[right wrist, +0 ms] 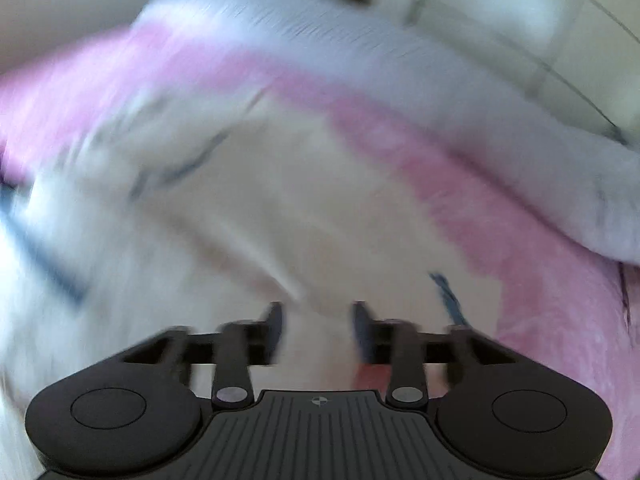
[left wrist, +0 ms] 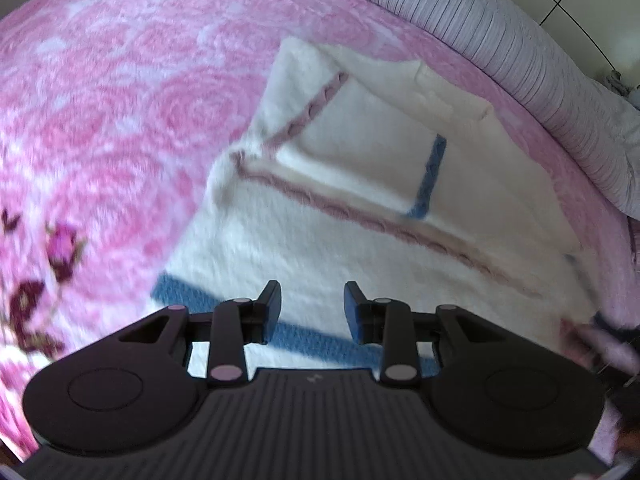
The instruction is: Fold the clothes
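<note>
The left gripper (left wrist: 313, 308) hangs above the near part of the white garment (left wrist: 360, 216), its jaws spread with nothing between them — no cloth is pinched. The right gripper (right wrist: 318, 332) also has its jaws apart, and through the gap I see only white fabric below; the right view is strongly blurred, so I cannot tell if the pads touch the cloth.

The risk, as I judge it, comes from this: neither gripper holds the garment, and the folded flaps at the far side lie loose. If a gripper comes down and grips only the top layer, the fold under it can open again. The fleece is thick, so a shallow bite may slip off, and a deep one may also catch the pink blanket (left wrist: 132, 92) below.

The garment is soft and fluffy, with a rather long pile. A blue band (left wrist: 176, 294) runs along its near edge, a mauve braided stripe (left wrist: 352, 210) crosses the middle, and a short blue stripe (left wrist: 434, 176) stands farther back. It lies on the blanket — a plush one with a rose pattern. Beyond it, a grey ribbed bolster (left wrist: 500, 40) curves along the bed edge.
</note>
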The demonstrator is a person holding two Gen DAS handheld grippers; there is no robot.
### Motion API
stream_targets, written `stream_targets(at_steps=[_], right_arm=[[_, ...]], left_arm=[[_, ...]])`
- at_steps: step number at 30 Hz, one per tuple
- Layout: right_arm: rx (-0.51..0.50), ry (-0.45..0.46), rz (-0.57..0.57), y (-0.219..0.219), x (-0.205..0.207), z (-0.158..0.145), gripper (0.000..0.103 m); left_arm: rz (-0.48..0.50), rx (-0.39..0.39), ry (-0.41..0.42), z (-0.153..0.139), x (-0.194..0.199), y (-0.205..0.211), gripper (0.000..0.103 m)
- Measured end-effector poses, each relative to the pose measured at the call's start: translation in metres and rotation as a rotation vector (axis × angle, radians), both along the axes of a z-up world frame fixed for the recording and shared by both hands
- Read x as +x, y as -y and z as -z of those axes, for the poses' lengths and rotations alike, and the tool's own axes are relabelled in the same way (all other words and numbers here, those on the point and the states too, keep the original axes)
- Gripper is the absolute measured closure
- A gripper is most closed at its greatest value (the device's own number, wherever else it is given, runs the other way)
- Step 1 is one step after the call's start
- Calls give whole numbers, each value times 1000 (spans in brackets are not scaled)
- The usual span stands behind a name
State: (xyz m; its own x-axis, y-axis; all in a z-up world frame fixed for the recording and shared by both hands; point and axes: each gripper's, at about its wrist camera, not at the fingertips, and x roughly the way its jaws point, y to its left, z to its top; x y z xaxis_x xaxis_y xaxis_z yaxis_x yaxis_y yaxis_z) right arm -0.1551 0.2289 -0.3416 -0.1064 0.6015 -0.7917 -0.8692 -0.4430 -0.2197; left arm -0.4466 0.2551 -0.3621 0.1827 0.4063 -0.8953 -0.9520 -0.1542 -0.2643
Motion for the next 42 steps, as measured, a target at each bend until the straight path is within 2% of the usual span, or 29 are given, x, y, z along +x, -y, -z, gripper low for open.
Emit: stream_targets(at_steps=[2, 4, 6, 9, 11, 14, 16, 18, 20, 22, 23, 26, 29, 31, 33, 35, 37, 40, 42], right_arm=[[-65, 24, 2, 12, 4, 15, 59], [-130, 27, 69, 11, 28, 26, 59], [-178, 40, 180, 12, 54, 31, 58], [-244, 2, 425, 2, 112, 35, 58], [-266, -104, 591, -8, 152, 30, 58], [-277, -331, 835, -17, 209, 26, 58], [-285, -444, 934, -21, 233, 27, 58], [-290, -500, 978, -26, 242, 27, 58], [-303, -493, 975, -20, 242, 29, 58], [-304, -453, 949, -16, 237, 30, 58], [-299, -425, 929, -16, 232, 31, 58], [-295, -317, 852, -21, 218, 36, 57], [-296, -256, 800, -20, 210, 40, 57], [-298, -256, 795, -24, 210, 42, 57], [-297, -266, 797, -30, 211, 43, 57], [-292, -276, 795, -37, 209, 42, 57], [-281, -281, 769, -46, 200, 41, 57], [-270, -304, 695, -58, 179, 38, 57], [-268, -330, 634, -68, 163, 37, 57]], left_arm=[[6, -14, 43, 5, 5, 6, 73], [12, -33, 88, 12, 14, 9, 73], [-2, -59, 155, 22, 27, 9, 73], [-19, -99, 291, 37, 51, 4, 73], [-33, -101, 345, 44, 64, -3, 72], [-64, -95, 374, 54, 82, -18, 67], [-104, -92, 397, 62, 89, -31, 67], [-123, -86, 414, 68, 96, -43, 67], [-91, -74, 406, 71, 107, -55, 68], [29, -54, 308, 67, 127, -66, 95], [73, -28, 281, 60, 131, -69, 98], [191, 60, 218, 36, 142, -74, 98], [256, 216, 146, -14, 127, -81, 98], [292, 340, 15, -50, 108, -85, 98], [301, 419, -116, -73, 82, -93, 98], [292, 408, -195, -74, 55, -105, 98], [277, 323, -228, -52, 26, -121, 98], [203, 199, -171, -4, -5, -136, 98], [168, 158, -150, 17, -15, -138, 98]])
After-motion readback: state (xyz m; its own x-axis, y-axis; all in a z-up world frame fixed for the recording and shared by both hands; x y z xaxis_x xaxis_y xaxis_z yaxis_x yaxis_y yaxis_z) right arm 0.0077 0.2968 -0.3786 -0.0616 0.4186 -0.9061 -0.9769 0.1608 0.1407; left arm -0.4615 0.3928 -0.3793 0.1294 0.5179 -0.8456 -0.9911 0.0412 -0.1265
